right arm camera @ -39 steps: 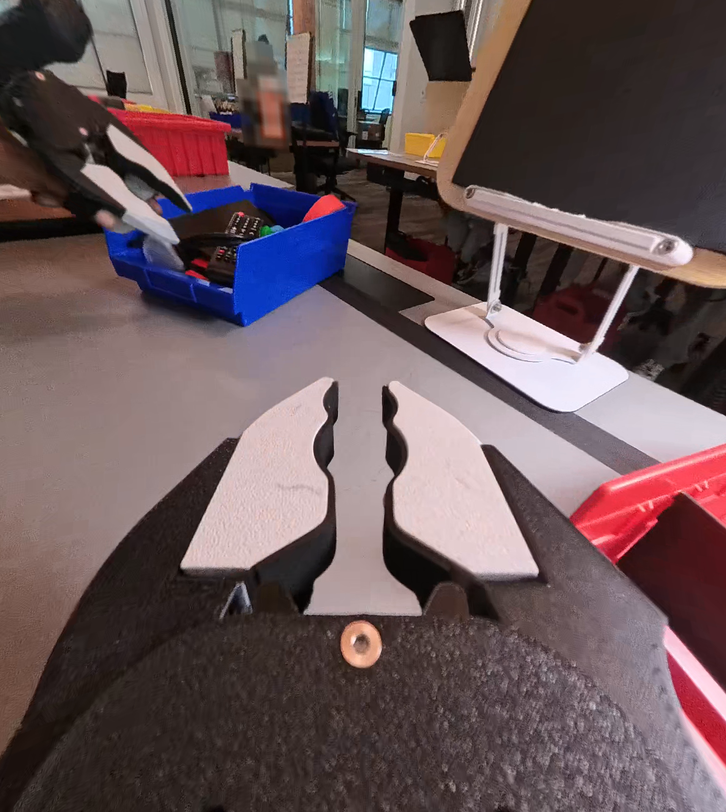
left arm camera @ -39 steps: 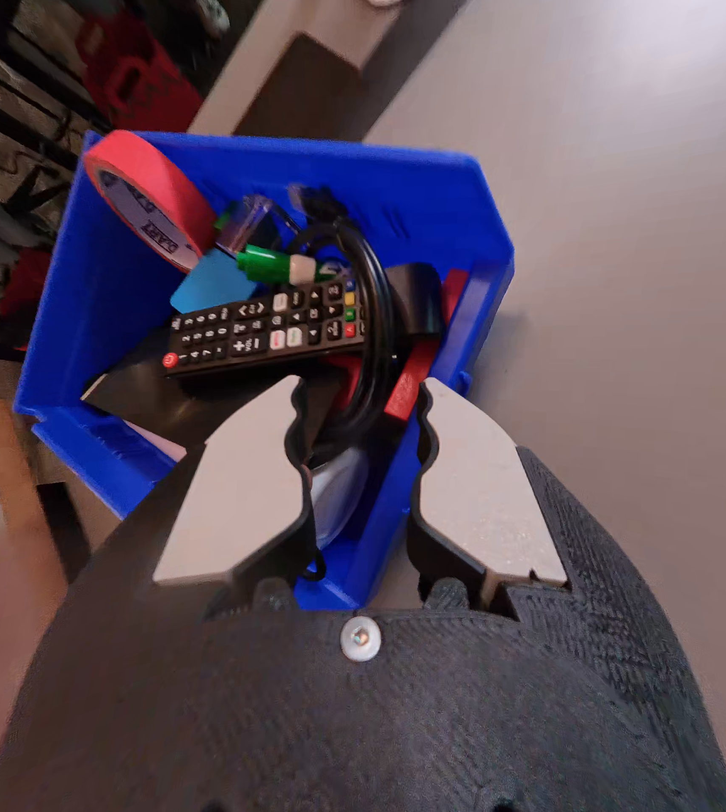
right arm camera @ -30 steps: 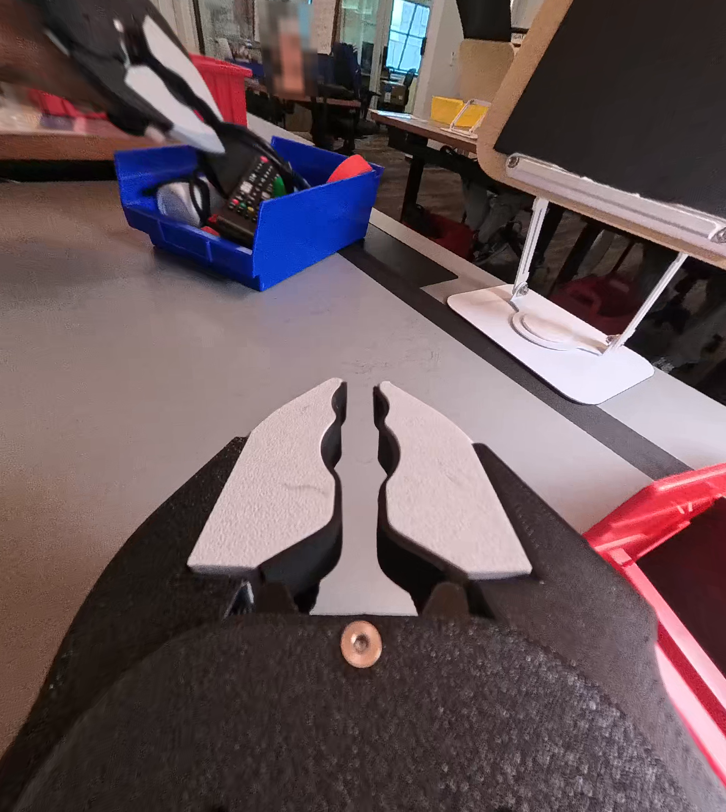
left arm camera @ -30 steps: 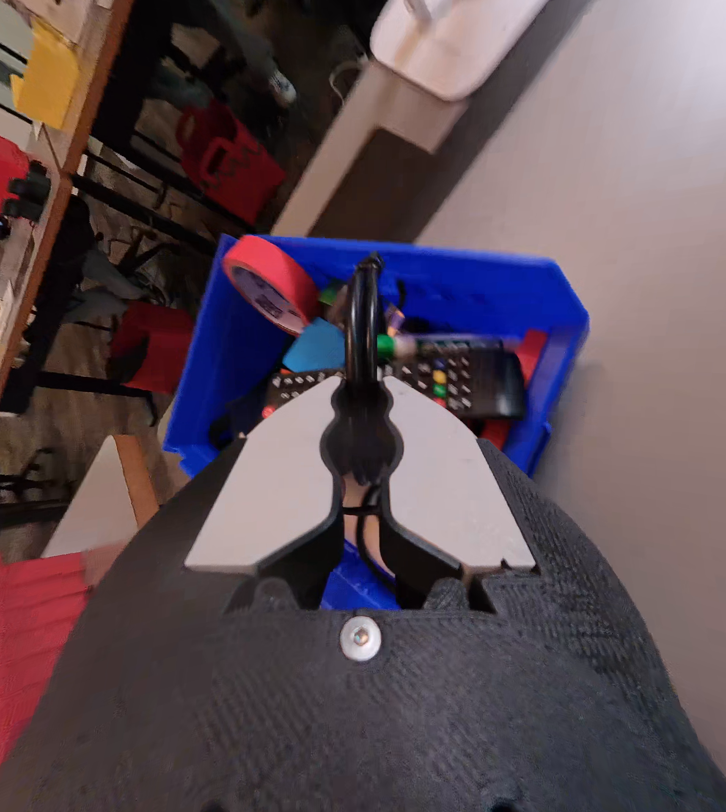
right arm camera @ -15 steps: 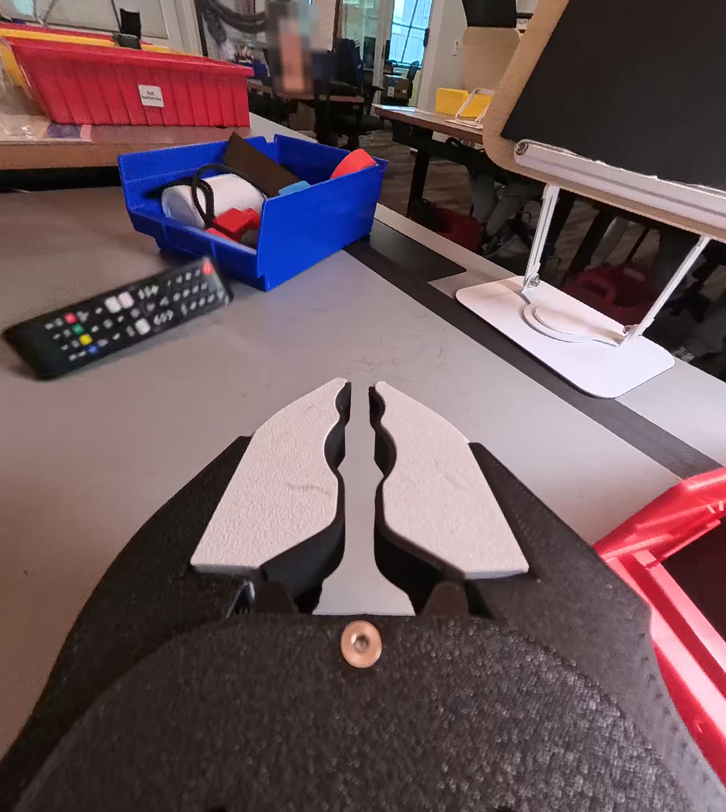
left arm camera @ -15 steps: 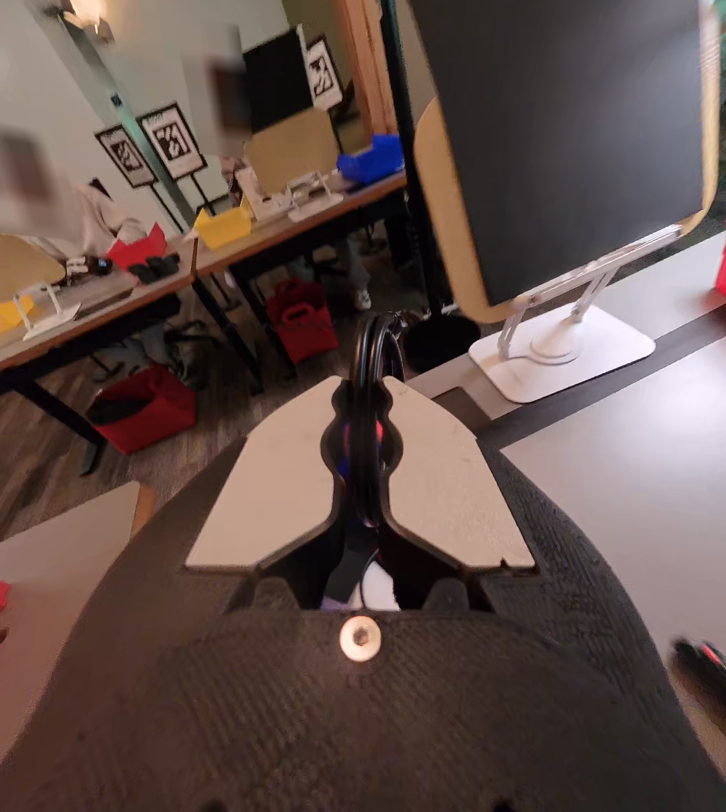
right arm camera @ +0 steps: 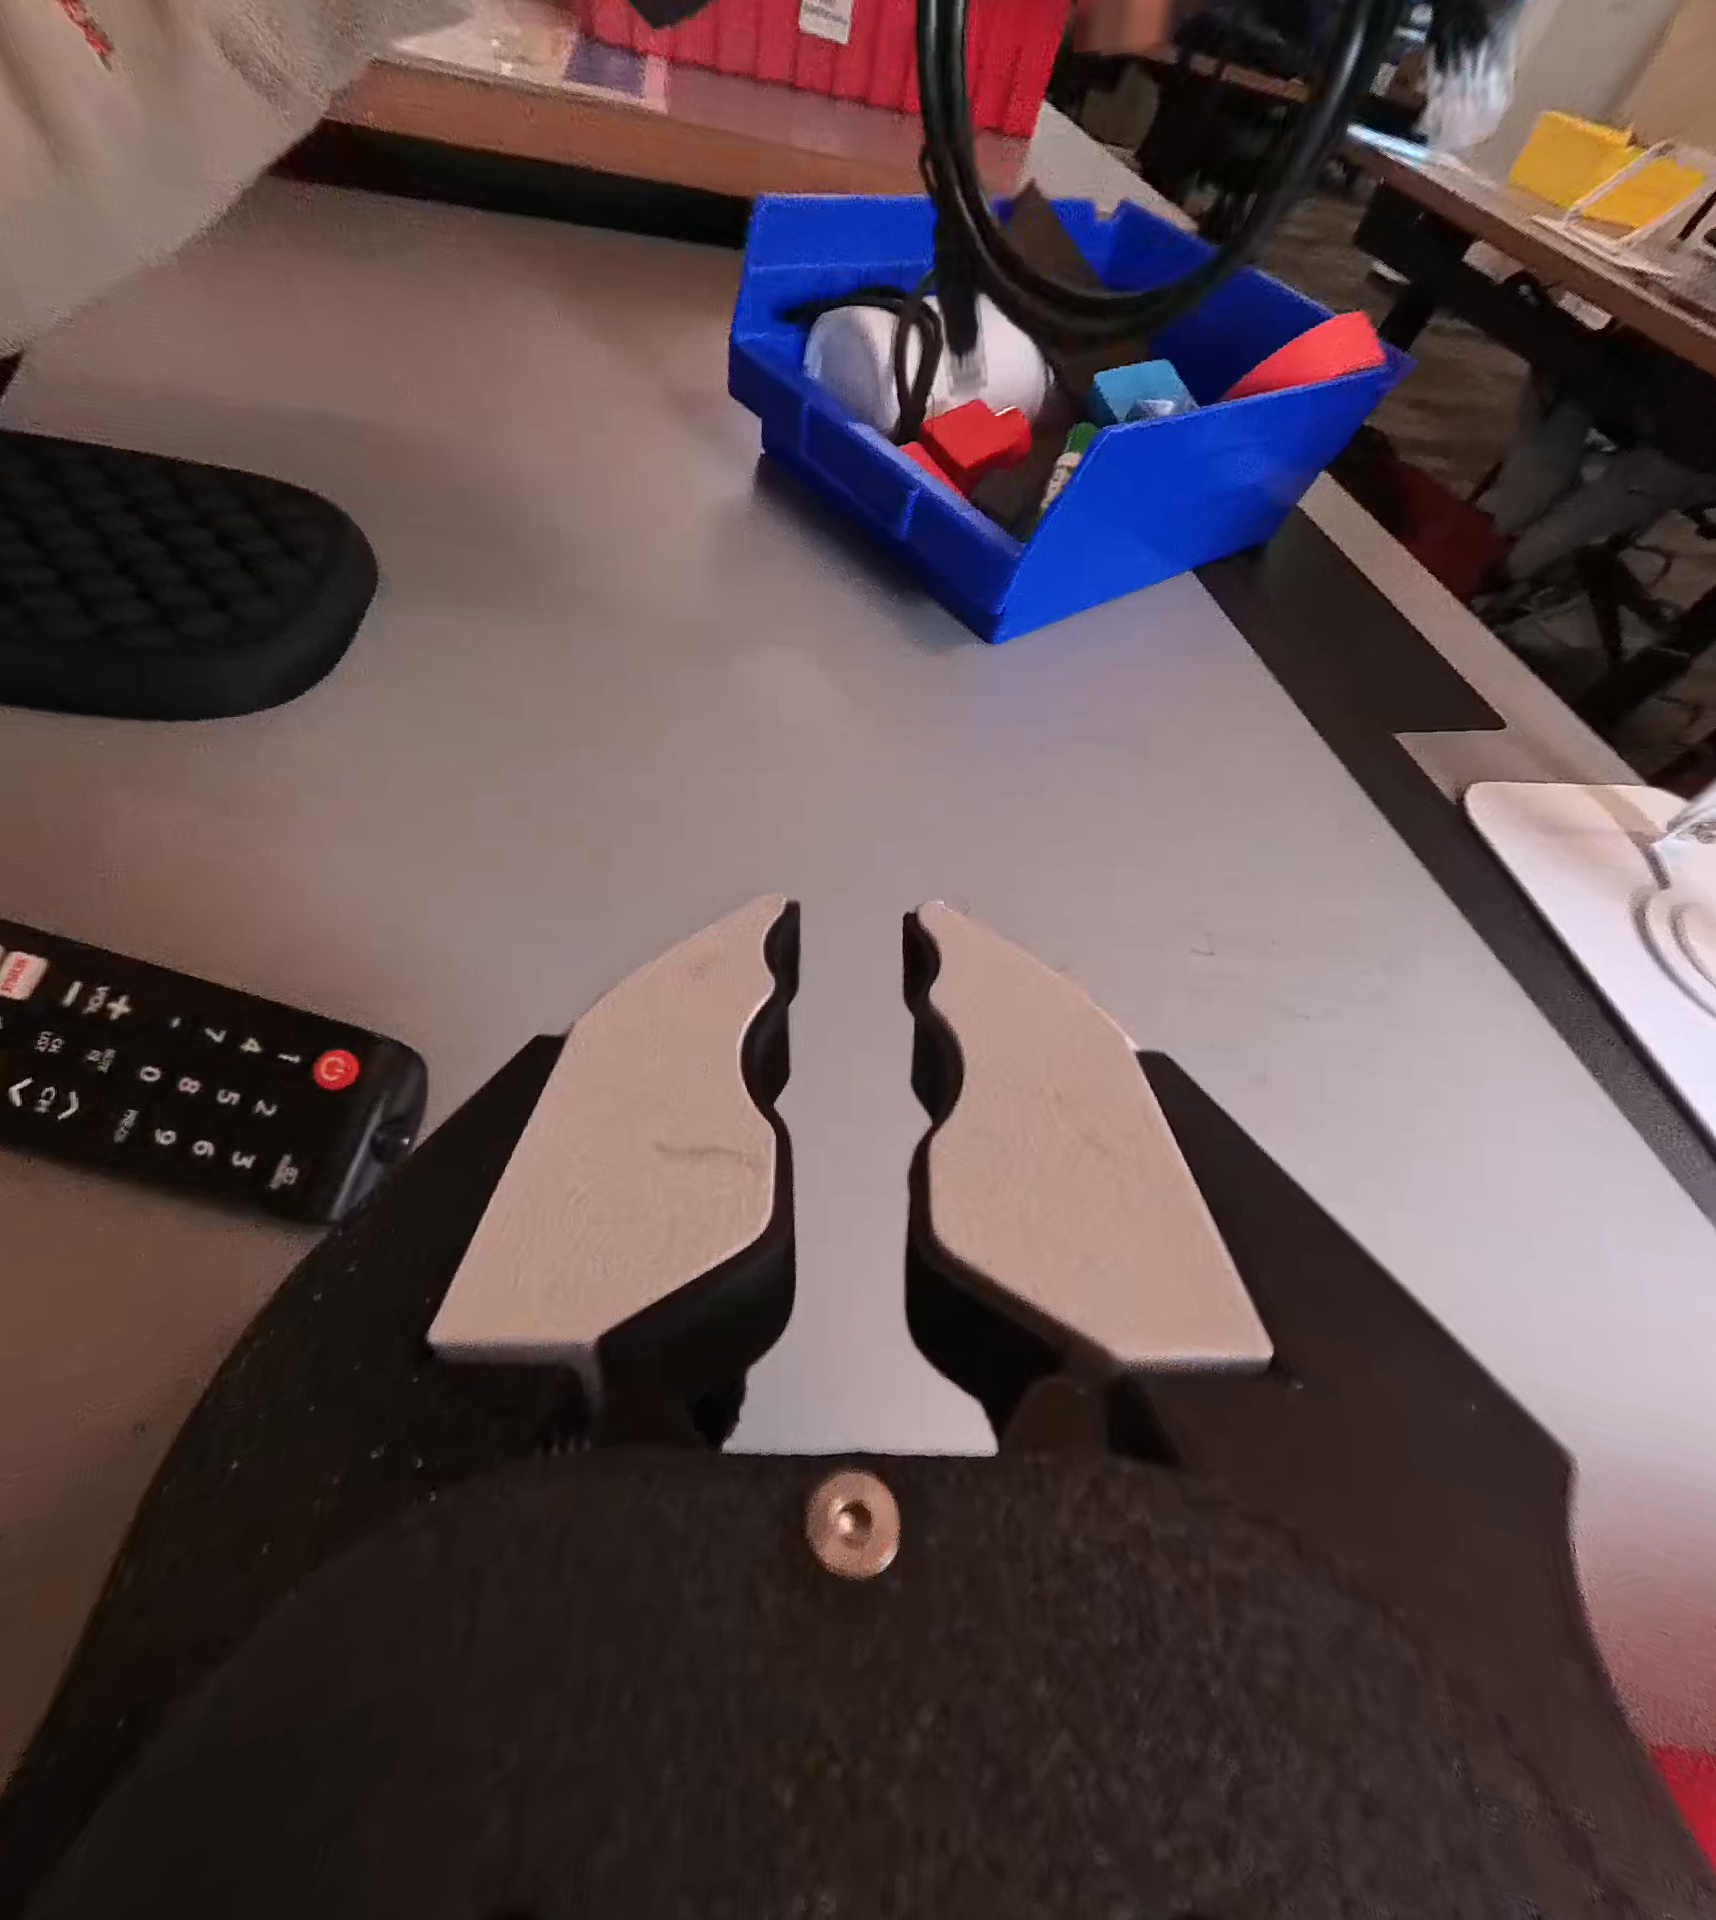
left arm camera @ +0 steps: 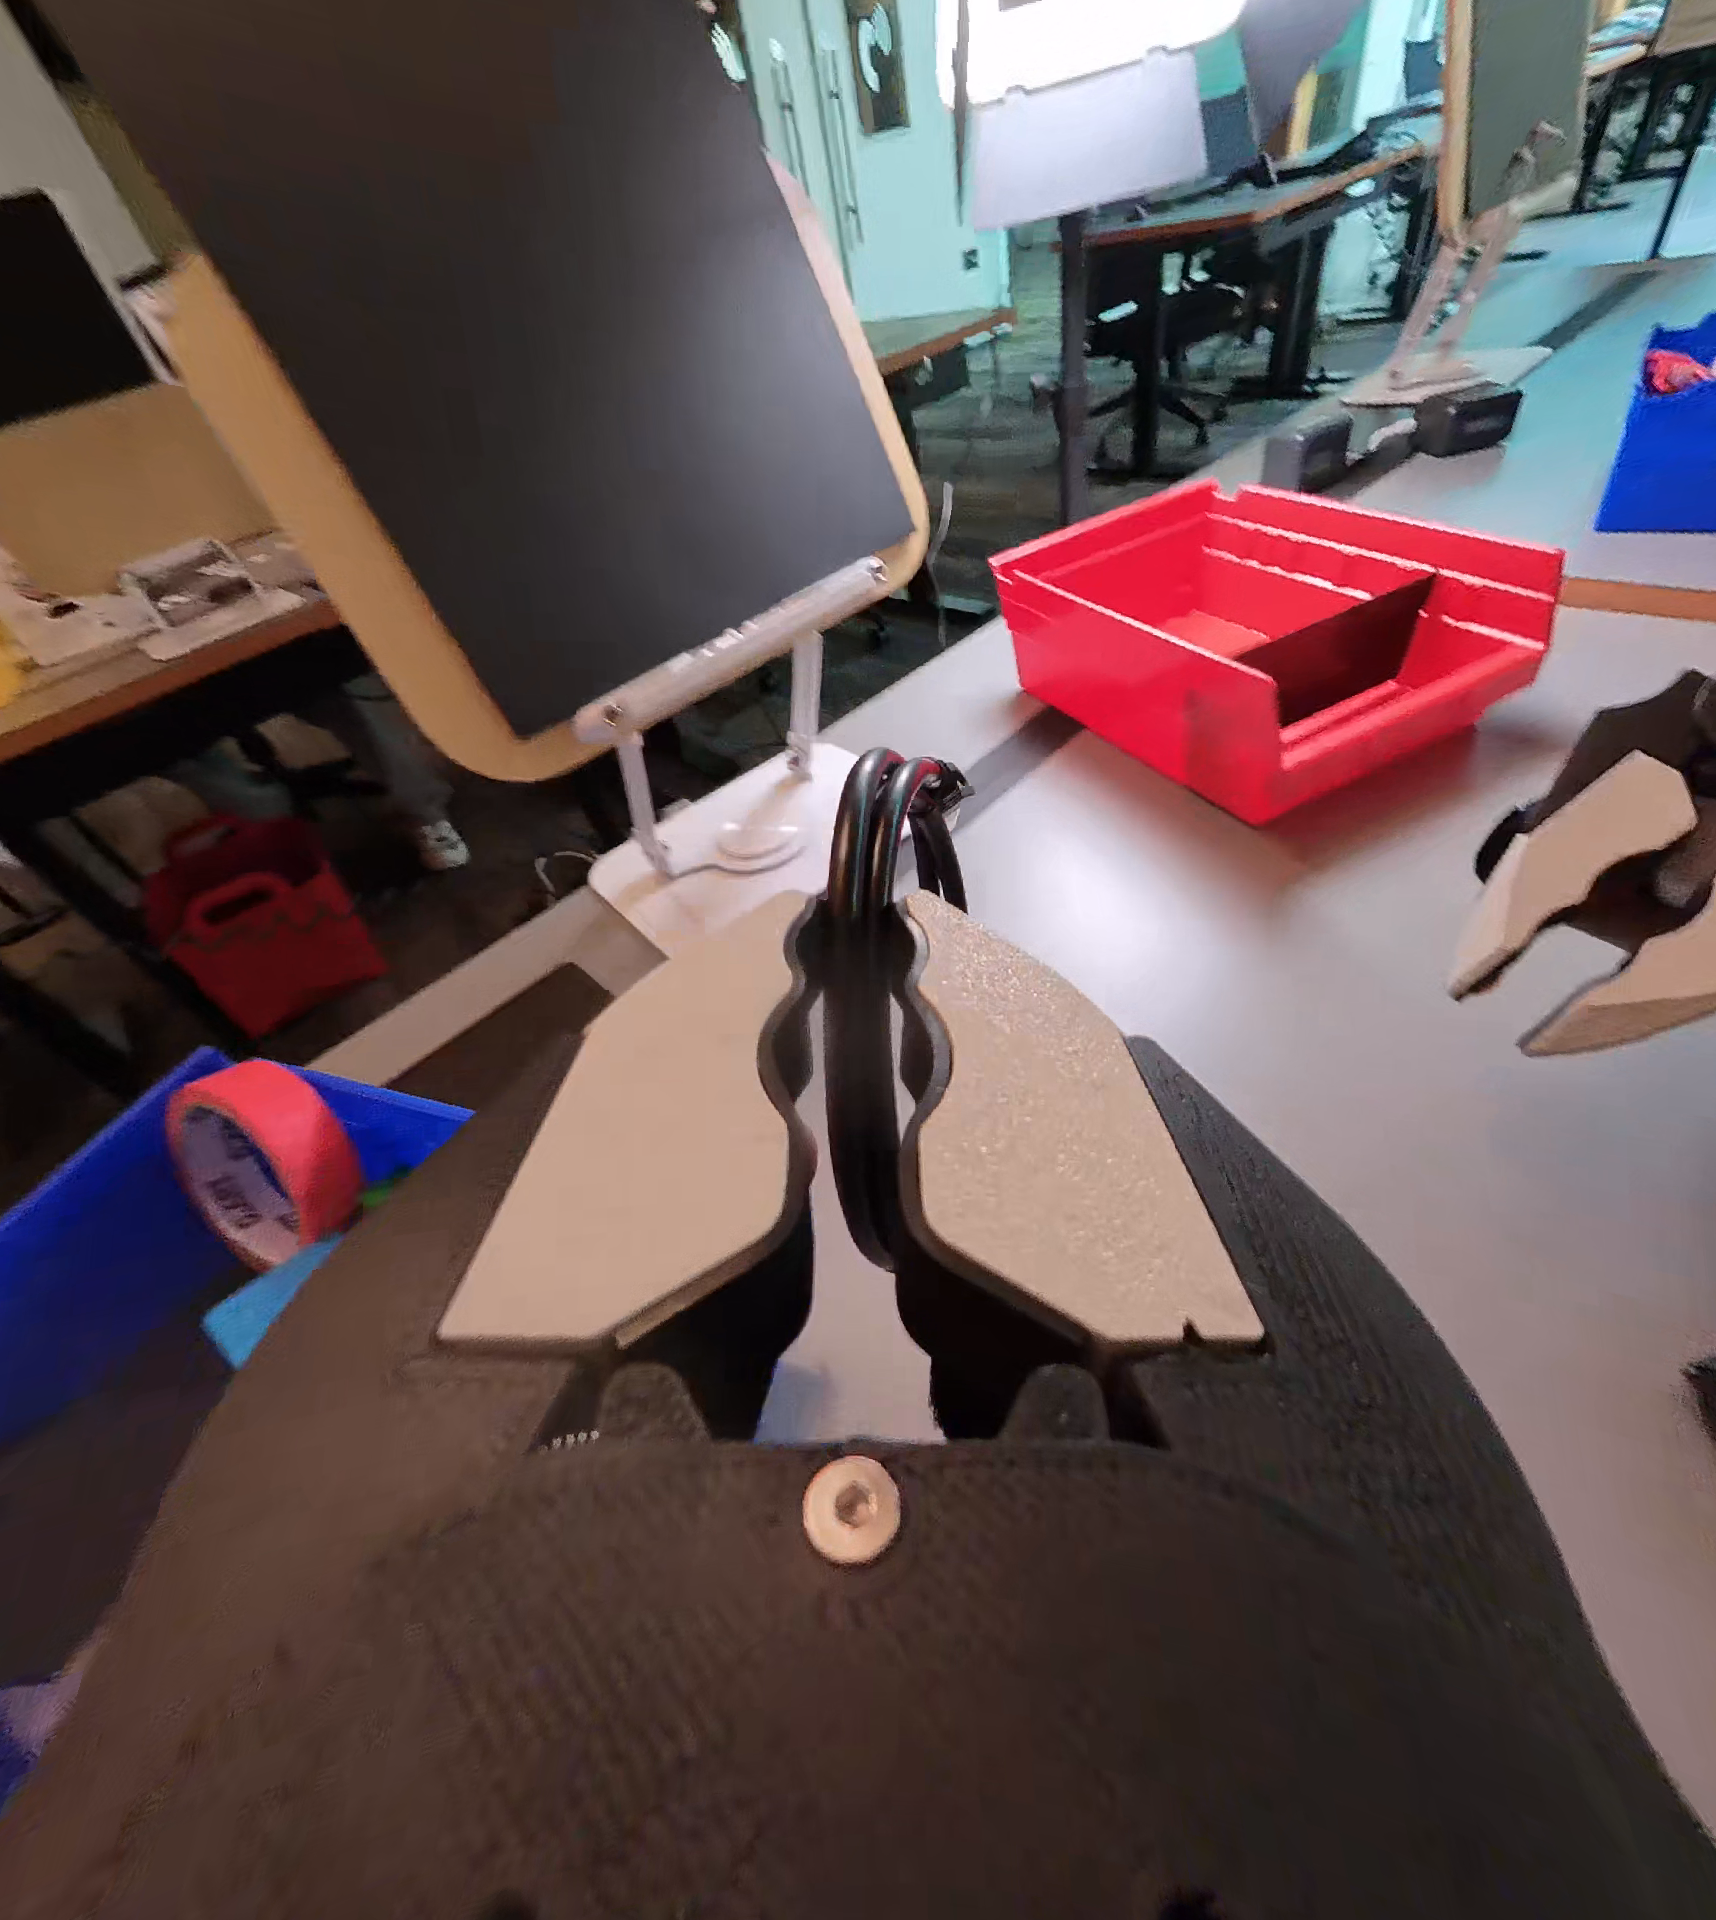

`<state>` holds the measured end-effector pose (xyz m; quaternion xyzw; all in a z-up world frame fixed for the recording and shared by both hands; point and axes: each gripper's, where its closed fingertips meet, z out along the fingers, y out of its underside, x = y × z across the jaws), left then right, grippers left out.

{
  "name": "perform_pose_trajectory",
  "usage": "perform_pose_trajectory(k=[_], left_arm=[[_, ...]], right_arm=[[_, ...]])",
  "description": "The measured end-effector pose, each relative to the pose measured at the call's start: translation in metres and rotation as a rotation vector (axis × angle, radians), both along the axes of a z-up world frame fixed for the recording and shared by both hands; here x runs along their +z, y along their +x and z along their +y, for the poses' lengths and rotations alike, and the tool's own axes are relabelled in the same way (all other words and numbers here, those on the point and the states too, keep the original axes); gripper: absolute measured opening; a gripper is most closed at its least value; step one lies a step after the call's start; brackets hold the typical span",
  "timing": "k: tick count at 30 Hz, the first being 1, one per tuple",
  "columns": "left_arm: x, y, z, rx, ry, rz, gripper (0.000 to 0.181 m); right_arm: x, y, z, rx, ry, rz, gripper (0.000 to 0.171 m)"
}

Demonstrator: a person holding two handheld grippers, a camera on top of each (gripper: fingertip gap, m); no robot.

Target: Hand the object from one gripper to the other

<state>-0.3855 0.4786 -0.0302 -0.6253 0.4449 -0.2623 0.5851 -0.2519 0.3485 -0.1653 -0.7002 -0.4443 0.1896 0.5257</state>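
Item: black coiled cable [left arm camera: 869,997], the object for handover. The left gripper [left arm camera: 859,925] is clamping it between its fingers, with the loops rising above the fingertips and the rest hanging below, so that a free stretch is being offered for a second grasp. In the right wrist view the same cable [right arm camera: 958,197] is dangling in the air over the blue bin [right arm camera: 1124,540], its plug end reaching down toward the bin's contents; the grip itself lies above that view's edge. Item: right gripper [right arm camera: 849,925], empty, its fingers standing a little apart over the grey table [right arm camera: 625,727]; seen from the left wrist view, this right gripper [left arm camera: 1498,1008] is hovering well apart from the cable, jaws parted and pointing toward it, probably readying to receive. Item: black remote [right arm camera: 147,1060], lying flat on the table beside the right gripper. Item: red bin [left arm camera: 1269,665], with a black divider, standing farther along the table, perhaps as the destination. Handover not yet made.
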Motion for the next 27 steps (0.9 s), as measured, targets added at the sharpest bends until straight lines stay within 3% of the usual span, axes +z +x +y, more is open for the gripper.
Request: perform_pose_trajectory(k=[5, 10, 14, 17, 21, 24, 27], left_arm=[[-0.034, 0.013, -0.006, -0.009, -0.018, 0.084, 0.012], [-0.032, -0.005, 0.018, 0.06, -0.06, 0.071, 0.013], [-0.022, -0.042, 0.06, 0.195, -0.109, 0.055, 0.012], [-0.032, -0.075, 0.105, 0.325, -0.205, 0.072, 0.012], [-0.059, -0.131, 0.162, 0.588, -0.227, 0.172, 0.039], [-0.056, -0.14, 0.161, 0.631, -0.158, 0.208, 0.043], [-0.055, -0.107, 0.122, 0.482, -0.138, 0.223, 0.041]], right_arm=[[-0.006, -0.002, -0.002, 0.027, -0.009, -0.016, 0.02], [-0.01, -0.002, -0.02, 0.126, -0.049, -0.047, 0.022], [-0.018, -0.005, -0.03, 0.179, -0.076, -0.109, 0.03], [-0.022, -0.009, -0.032, 0.198, -0.089, -0.119, 0.033], [-0.025, -0.008, -0.031, 0.19, -0.102, -0.111, 0.034], [-0.024, -0.006, -0.029, 0.181, -0.103, -0.102, 0.034], [-0.021, -0.004, -0.028, 0.173, -0.1, -0.082, 0.034]])
